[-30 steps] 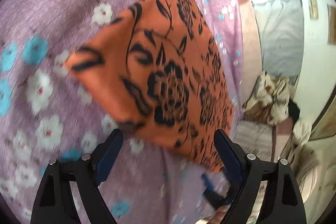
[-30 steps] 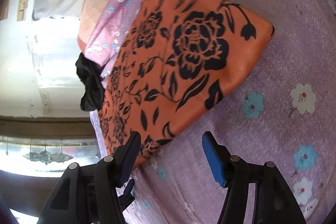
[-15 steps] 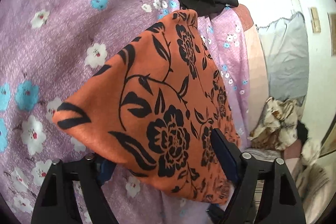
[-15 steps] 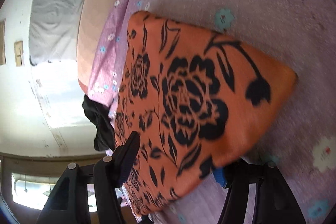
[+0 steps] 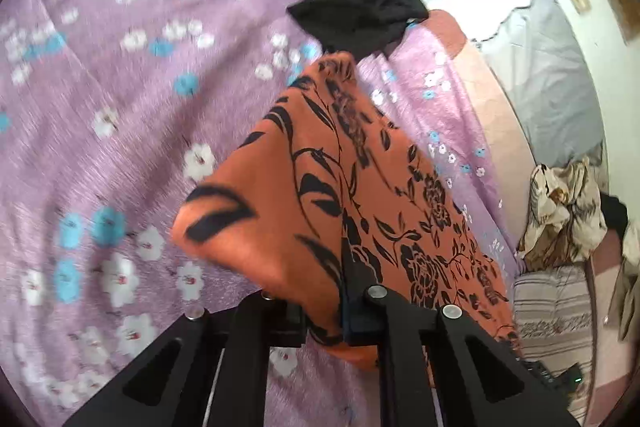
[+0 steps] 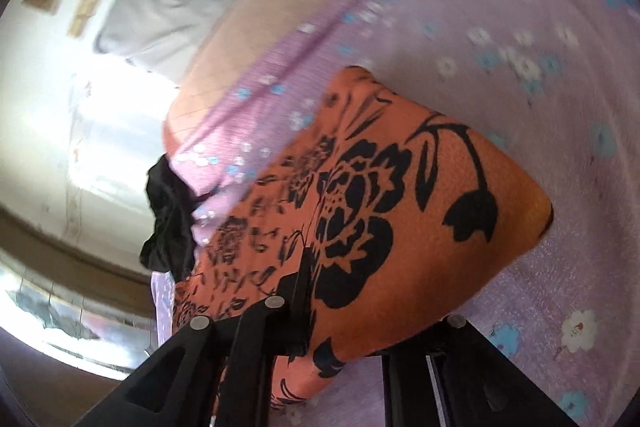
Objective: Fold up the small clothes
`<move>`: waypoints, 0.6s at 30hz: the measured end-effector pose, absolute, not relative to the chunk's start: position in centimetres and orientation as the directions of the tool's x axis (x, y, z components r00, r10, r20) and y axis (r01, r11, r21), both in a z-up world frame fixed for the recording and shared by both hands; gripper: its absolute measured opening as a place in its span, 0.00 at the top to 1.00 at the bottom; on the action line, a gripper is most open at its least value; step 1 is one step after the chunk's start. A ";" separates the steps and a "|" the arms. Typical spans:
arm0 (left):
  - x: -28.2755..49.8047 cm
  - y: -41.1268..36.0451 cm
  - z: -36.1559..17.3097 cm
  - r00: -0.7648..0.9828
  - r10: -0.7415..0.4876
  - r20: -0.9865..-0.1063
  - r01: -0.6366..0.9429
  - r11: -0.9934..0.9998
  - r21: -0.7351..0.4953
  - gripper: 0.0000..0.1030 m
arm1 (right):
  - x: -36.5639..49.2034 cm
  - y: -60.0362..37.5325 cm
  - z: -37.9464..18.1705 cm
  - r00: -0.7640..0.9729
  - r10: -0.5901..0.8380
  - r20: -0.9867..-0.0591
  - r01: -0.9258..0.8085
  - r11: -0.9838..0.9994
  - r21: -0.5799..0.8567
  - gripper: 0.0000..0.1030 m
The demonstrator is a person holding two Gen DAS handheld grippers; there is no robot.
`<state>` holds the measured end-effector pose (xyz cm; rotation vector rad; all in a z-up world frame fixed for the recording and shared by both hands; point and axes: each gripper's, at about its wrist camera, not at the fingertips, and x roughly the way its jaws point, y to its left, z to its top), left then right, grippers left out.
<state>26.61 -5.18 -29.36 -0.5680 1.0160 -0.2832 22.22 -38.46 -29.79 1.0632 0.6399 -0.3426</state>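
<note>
Orange cloth printed with black roses [image 5: 340, 187] lies on the purple flowered bedsheet [image 5: 100, 87], and both tools have hold of its near end. The left gripper [image 5: 322, 315] has its fingers drawn close together with a fold of the cloth pinched between them; the fabric rises over the left finger and runs away ahead of the tips towards a crumpled black garment [image 5: 352, 3] lying beyond its far end. In the right wrist view the right gripper [image 6: 344, 327] has the cloth [image 6: 380, 207] bunched between its fingers, draped over the right one so that finger is mostly hidden; the grip looks closed on the cloth, though the exact pinch line cannot be seen. The main risk, as I judge it, is a shallow or uneven bite: thin slippery fabric could slide out of one pair of fingers during the lift, leaving the fold skewed. If either pinch has caught only the upper layer, the lower one would sag and crease. Carrying the edge too far ahead of the fingers could drag it onto the black garment, or pull that garment along. A pinch that also snagged the bedsheet would lift the bedding with it.
</note>
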 end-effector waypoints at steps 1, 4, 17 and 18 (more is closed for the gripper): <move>26.5 -5.0 -29.0 0.513 -0.468 -0.720 -0.032 0.827 -0.561 0.90 | 21.8 -38.1 -29.2 0.778 0.046 -0.626 0.538 0.465 0.703 0.89; 25.4 -3.1 -28.4 0.503 -0.476 -0.722 -0.030 0.825 -0.565 0.90 | 20.4 -36.9 -28.2 0.782 0.060 -0.621 0.522 0.481 0.704 0.89; 26.5 3.2 -32.5 0.360 -0.564 -0.743 -0.177 0.740 -0.648 0.56 | 17.6 -39.7 -34.6 0.711 0.266 -0.651 0.625 0.186 0.758 0.79; 26.5 3.7 -32.4 0.383 -0.569 -0.728 -0.196 0.720 -0.666 0.51 | 17.4 -39.7 -34.6 0.714 0.258 -0.651 0.626 0.180 0.759 0.78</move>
